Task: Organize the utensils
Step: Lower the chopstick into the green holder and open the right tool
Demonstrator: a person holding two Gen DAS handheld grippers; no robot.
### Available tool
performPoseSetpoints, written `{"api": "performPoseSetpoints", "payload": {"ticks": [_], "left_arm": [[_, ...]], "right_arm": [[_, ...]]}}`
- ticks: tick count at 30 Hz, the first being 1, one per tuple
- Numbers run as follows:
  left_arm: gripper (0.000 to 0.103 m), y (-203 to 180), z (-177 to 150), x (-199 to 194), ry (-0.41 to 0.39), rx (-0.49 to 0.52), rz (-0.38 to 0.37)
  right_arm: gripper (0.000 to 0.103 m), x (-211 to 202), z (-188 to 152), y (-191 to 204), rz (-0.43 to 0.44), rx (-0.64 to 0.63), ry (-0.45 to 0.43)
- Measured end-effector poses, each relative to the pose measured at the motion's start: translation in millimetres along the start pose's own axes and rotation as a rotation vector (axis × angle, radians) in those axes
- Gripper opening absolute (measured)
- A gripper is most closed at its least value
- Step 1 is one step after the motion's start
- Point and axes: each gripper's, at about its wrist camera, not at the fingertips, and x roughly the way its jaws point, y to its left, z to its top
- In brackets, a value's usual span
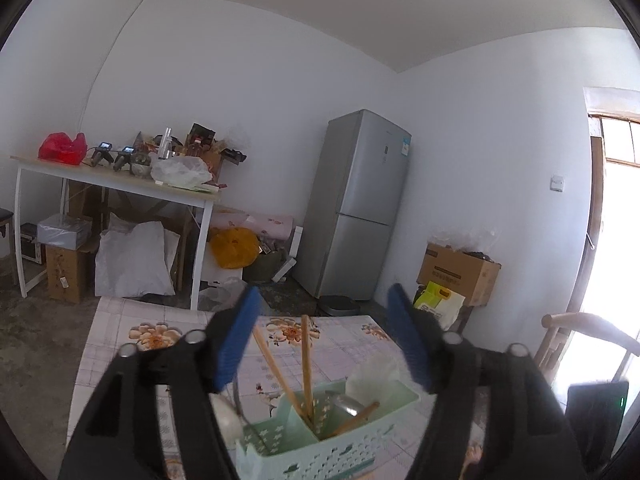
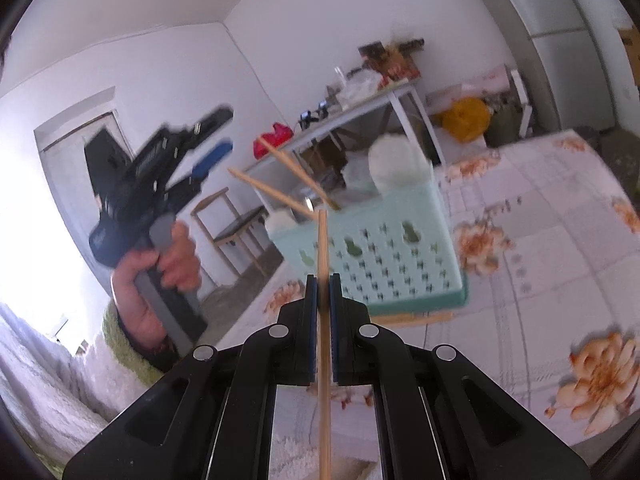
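Chopstick (image 2: 323,280) stands upright, clenched between the right gripper (image 2: 323,292) pads; its lower end runs out of frame. The mint basket (image 1: 320,452) on the floral tablecloth (image 1: 352,344), its base cut off, holds three more chopsticks (image 1: 306,360) beneath the released, empty left gripper (image 1: 324,344). A spoon inside is hard to make out.
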Motion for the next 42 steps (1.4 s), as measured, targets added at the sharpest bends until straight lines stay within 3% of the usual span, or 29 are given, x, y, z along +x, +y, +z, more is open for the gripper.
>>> {"api": "performPoseSetpoints", "payload": {"ticks": [5,11,22,32,42], "left_arm": [[0.083,7.8,-5.4,-23.4,0.037,0.010,-0.013],[0.097,23.5,-29.2,-47.2,0.097,0.022,0.031],[0.097,50.3,-68.1,-56.4,0.207,0.003,0.103],[0.097,65.3,-87.9,-54.3,0.258,0.024,0.136],[0.097,73.6,-98.9,-49.7,0.282,0.045,0.138]], "right_arm": [[0.004,-10.2,35.0,15.4,0.007,-0.078,-0.076],[0.004,-7.9,88.8,39.9,0.040,-0.197,-0.190],[0.004,46.0,168.7,66.9,0.108,-0.337,-0.329],[0.004,107.6,171.8,62.7,0.109,-0.377,-0.290],[0.004,118.3,131.6,50.8,-0.021,-0.460,-0.200]]}}
